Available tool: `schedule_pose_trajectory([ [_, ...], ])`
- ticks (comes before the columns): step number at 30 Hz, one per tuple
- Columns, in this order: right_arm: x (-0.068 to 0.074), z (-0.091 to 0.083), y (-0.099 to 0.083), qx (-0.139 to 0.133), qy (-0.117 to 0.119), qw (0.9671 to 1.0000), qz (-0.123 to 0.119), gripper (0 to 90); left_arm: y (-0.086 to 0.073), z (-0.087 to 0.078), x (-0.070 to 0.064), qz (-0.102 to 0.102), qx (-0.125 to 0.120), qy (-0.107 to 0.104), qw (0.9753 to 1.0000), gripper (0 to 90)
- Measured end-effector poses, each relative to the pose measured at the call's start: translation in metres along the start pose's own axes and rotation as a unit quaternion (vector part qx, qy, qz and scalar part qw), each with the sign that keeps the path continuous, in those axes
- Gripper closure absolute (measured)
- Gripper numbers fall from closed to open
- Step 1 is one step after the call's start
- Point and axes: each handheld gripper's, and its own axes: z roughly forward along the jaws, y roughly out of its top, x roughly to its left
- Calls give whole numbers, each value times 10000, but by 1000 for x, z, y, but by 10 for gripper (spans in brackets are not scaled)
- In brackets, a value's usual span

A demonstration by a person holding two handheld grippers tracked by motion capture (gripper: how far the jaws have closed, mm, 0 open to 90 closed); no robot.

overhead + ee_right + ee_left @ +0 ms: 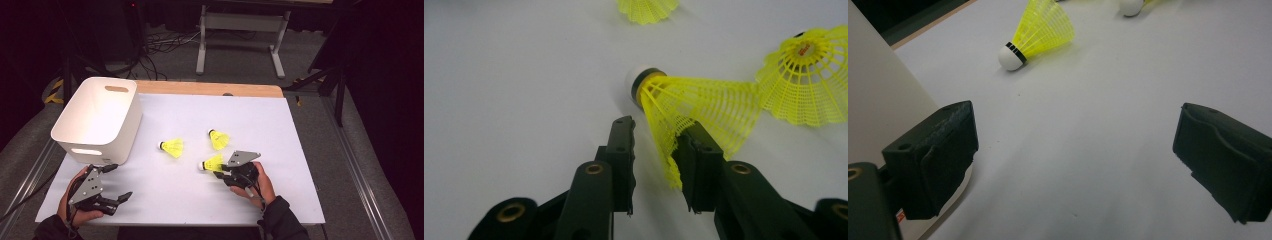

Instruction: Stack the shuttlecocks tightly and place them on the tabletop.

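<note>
Right now the right gripper [655,150] is at the nearest yellow plastic shuttlecock [704,107].
Its jaws stand narrow with the skirt's edge between them; whether they pinch it, I cannot tell. Left gripper [1073,150] gapes wide beside the white plastic bin [97,117].

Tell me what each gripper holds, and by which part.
Right gripper pinches the nearest shuttlecock by its yellow skirt's edge. Left gripper is open, holding nothing.
</note>
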Motion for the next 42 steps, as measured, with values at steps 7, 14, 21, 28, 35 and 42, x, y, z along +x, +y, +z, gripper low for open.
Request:
schedule_pose_trajectory([
  [7, -1, -1, -8, 132, -80, 9999, -45, 851, 0, 1, 0, 20, 42, -15, 10000, 52],
  [14, 2, -1, -6, 103, -103, 9997, -177, 900, 1, 1, -1, 12, 27, -8, 10000, 53],
  [21, 5, -4, 1, -201, -239, 9993, -212, 900, 1, 0, 0, 0, -36, -14, 10000, 52],
  [28, 9, 5, 18, -379, -323, 9982, -340, 900, 1, 1, -1, 18, 5, -24, 10000, 52],
  [35, 10, 19, 30, -385, -355, 9980, -351, 900, 0, 2, -1, 7, -5, -57, 10000, 52],
  [42, 8, 42, 41, -278, -385, 9982, -367, 900, 0, 3, -1, -11, 5, -60, 10000, 52],
])
